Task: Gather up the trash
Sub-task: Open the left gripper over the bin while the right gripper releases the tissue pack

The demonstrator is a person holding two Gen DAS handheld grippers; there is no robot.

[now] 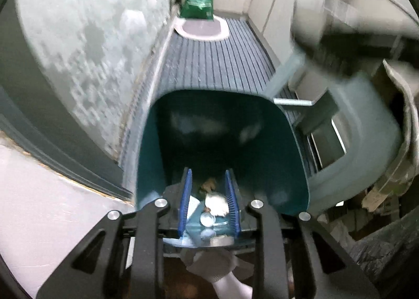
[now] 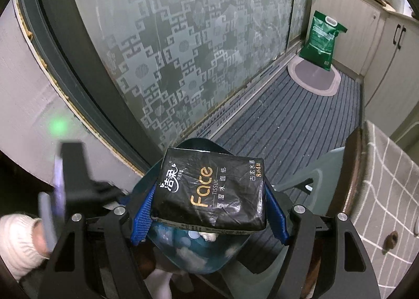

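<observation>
Risk: tissue pack (image 2: pixel 213 194) was wider than small teal bin (image 2: pixel 183 254) under it; you could have let go off-centre, so pack hit rim and fell on striped floor (image 2: pixel 288 121). Left view blurry, so bin looked to be moving. Your right gripper (image 2: pixel 209 210) was partly open, blue pads (image 2: pixel 142 216) squeezing pack by both sides. Your left gripper (image 1: pixel 209 207) reached into bin (image 1: pixel 262 121), fingers narrowly apart; grip on rim, cannot tell. Scraps (image 1: pixel 216 202) lay inside.

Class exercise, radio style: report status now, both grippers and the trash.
Right gripper shut on black tissue pack, above teal bin. Left gripper gripping the bin's rim. Trash inside. Nothing blocking the drop.
</observation>
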